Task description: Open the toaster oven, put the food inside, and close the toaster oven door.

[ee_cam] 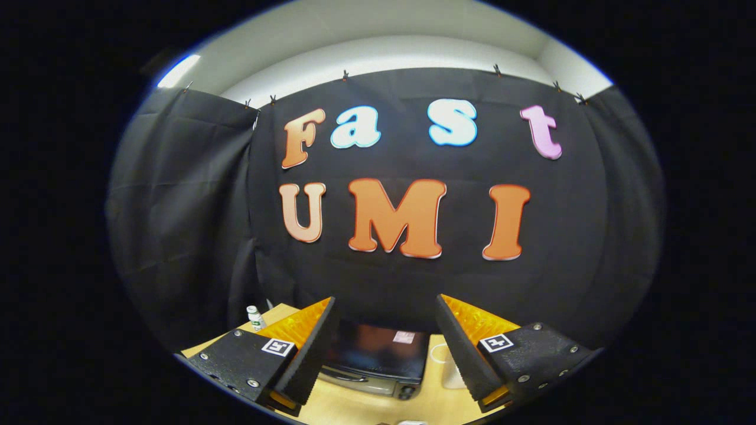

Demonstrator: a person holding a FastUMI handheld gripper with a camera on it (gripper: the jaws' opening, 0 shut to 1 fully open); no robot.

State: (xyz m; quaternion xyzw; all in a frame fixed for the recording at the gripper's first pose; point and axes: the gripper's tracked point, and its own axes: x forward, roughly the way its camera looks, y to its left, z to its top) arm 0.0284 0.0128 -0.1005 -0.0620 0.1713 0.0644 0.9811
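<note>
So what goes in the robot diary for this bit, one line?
gripper: open, holding nothing | dark glass-fronted toaster oven: between fingers, beyond, door closed | light wooden table | small white bottle: far corner

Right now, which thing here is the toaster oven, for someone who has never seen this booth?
Start at the light wooden table below the black cloth wall. The toaster oven sits on it, seen between the open gripper's two fingers and just beyond them. It is a dark box with a glossy glass front, a handle bar and a knob below, unlike the small white bottle off to the left.
</note>
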